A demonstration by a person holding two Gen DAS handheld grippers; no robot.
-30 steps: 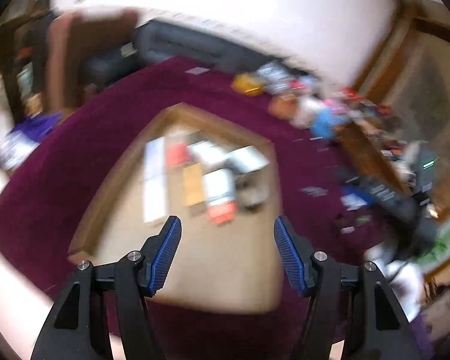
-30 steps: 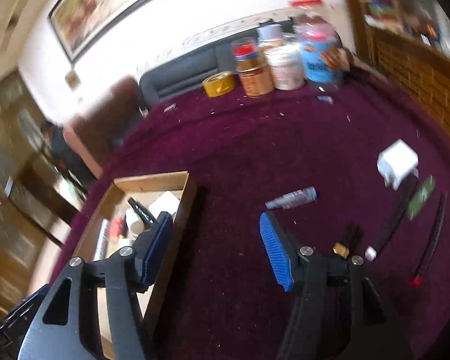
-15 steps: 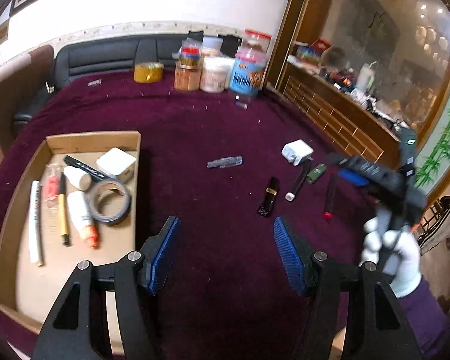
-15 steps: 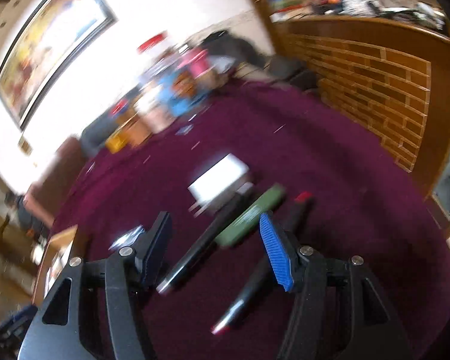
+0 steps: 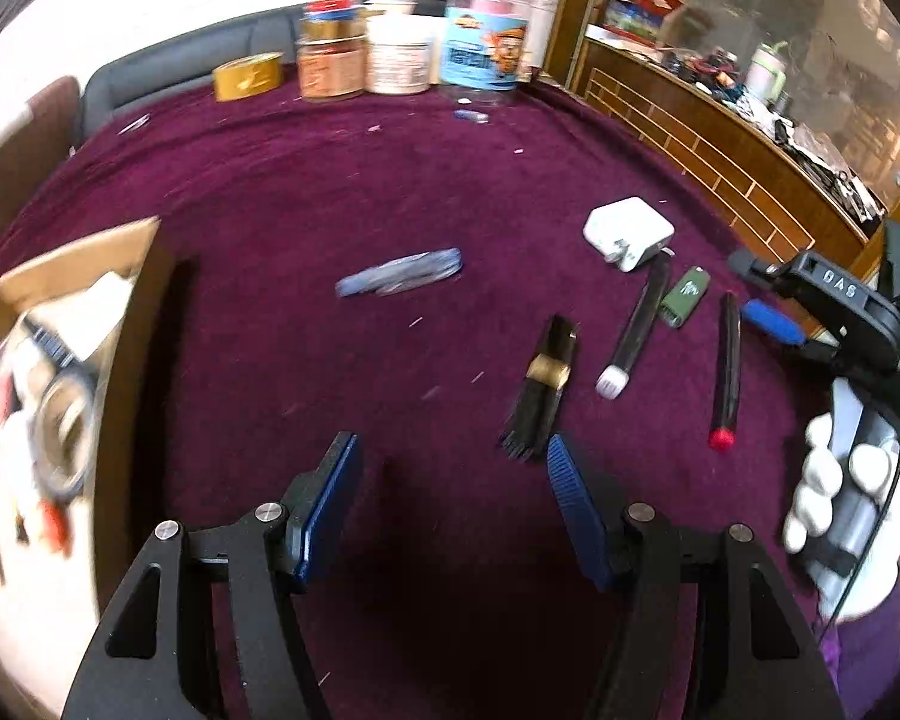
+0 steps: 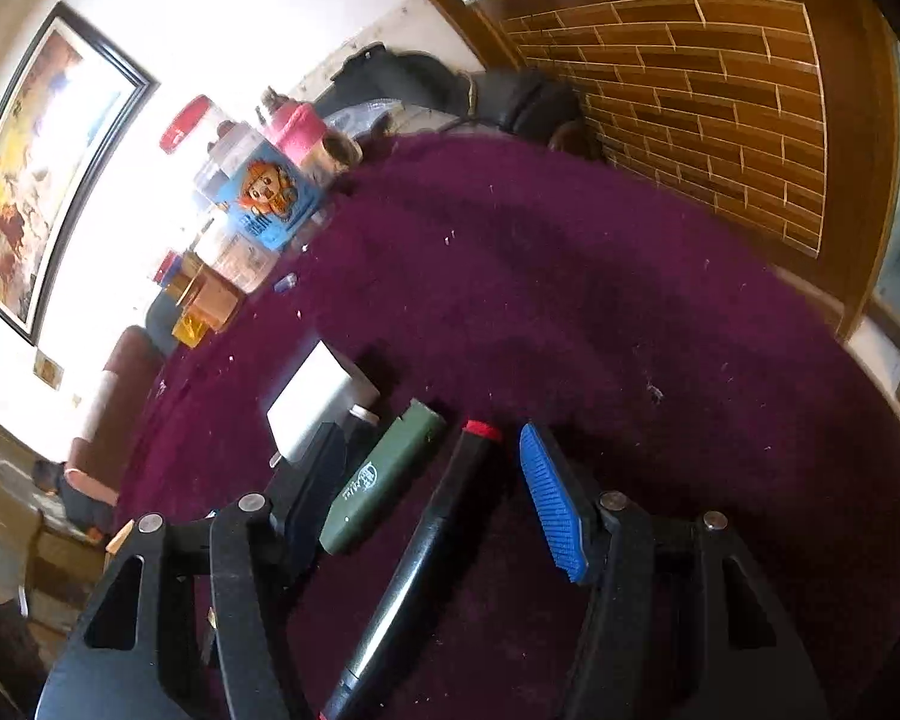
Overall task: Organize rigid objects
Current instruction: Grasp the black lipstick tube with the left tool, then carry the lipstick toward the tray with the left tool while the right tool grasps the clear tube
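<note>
Loose items lie on the purple cloth: a black and gold tube (image 5: 543,384), a white-tipped black pen (image 5: 633,324), a green lighter (image 5: 683,297), a red-tipped black pen (image 5: 727,366), a white charger (image 5: 628,231) and a blue wrapped piece (image 5: 399,279). My left gripper (image 5: 450,456) is open and empty, just short of the tube. My right gripper (image 6: 432,450) is open low over the green lighter (image 6: 384,474) and red-tipped pen (image 6: 426,540), which both show between its fingers, untouched by the pads. The charger (image 6: 318,402) lies just past its left finger.
A cardboard box (image 5: 132,324) holding a tape roll and other small things stands at the left. Jars and tins (image 5: 390,54) line the far edge of the cloth. A gloved hand (image 5: 828,480) holds the right gripper (image 5: 762,294). A wooden wall (image 6: 720,108) runs along the right.
Both grippers swung right and lower, away from the cardboard box. The left now faces the loose items; the right has come down over the lighter and red-tipped pen.
</note>
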